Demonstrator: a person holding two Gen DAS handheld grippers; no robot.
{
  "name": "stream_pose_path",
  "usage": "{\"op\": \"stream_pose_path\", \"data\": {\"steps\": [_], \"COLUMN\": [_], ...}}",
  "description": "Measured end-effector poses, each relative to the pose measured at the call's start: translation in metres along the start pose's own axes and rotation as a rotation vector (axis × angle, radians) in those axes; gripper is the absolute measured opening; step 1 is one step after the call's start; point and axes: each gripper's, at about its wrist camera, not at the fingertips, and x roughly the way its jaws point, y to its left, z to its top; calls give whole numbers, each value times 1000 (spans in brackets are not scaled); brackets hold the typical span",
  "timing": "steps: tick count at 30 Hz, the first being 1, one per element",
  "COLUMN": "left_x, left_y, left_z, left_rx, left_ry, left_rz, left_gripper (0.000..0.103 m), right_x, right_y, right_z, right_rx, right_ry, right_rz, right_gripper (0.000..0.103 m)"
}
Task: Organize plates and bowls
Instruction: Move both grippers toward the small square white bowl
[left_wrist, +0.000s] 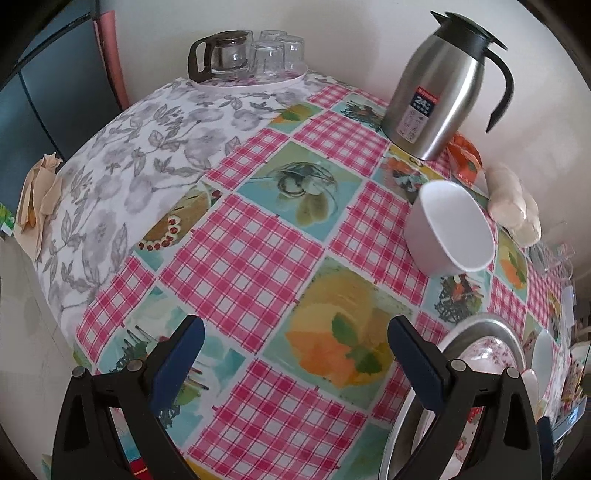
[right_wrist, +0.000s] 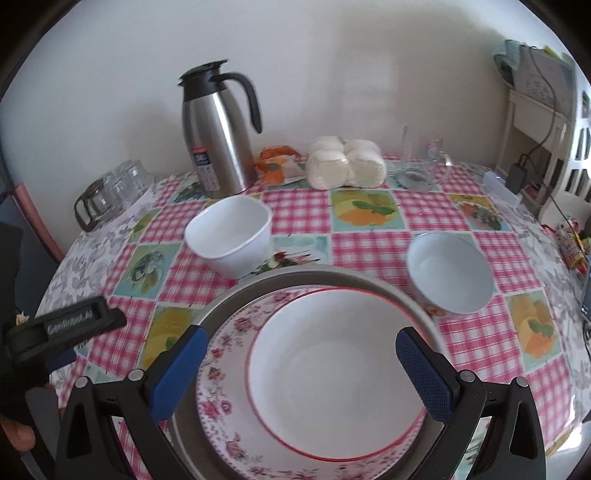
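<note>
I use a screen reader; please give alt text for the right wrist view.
The open right gripper hovers over a stack: red-rimmed white plate on floral plate on metal tray. Behind it on the checked tablecloth stand two white bowls and a steel thermos.

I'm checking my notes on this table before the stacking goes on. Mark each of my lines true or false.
1. The red-rimmed plate lies on the floral plate, inside the metal tray. True.
2. The right tool grips the red-rimmed plate. False: it is open, holding nothing.
3. Two white bowls stand apart on the tablecloth: the square white bowl and the round bowl. True.
4. The steel thermos lies on its side. False: it stands upright.
5. The left tool holds a bowl. False: it is open and holds nothing.
</note>
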Motion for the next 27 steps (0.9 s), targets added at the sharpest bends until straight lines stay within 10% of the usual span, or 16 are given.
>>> {"op": "stream_pose_path", "data": {"steps": [27], "left_x": [30], "left_y": [-40], "left_z": [56], "left_rx": [5], "left_ry": [-73], "left_rz": [-84], "left_gripper": [100], "right_x": [41], "right_y": [14], "right_z": [90], "right_rx": [34], "right_ry": [145], "right_rz": [-89], "right_gripper": [103]}}
